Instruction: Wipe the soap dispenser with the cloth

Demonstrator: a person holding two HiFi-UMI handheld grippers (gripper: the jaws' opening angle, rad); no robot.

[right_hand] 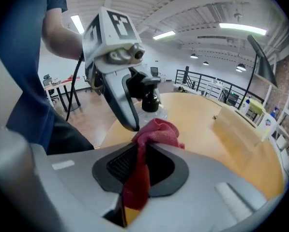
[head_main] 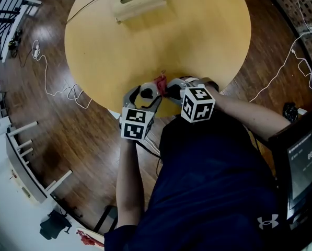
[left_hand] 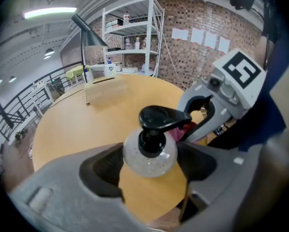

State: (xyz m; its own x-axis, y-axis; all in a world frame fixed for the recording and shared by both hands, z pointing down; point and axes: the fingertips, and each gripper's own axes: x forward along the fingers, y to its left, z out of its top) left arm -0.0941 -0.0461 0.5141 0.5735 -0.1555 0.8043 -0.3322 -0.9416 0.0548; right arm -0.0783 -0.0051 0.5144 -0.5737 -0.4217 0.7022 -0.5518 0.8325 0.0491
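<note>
Now angled downward, left tongs (left_hand: 151, 164) clasp the soap dispenser (left_hand: 149, 151) wide, right tongs (right_hand: 144, 163) pinch the cloth (right_hand: 156, 133).

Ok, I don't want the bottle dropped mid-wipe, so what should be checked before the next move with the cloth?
1. Soap dispenser gripped between the left gripper pads: ok.
2. Red cloth clamped in the right gripper: ok.
3. Cloth bunch sticks out beyond the jaws: ok.
4. Cloth touching the dispenser: cannot tell.
5. Table under the dispenser: ok, though near its edge.
</note>
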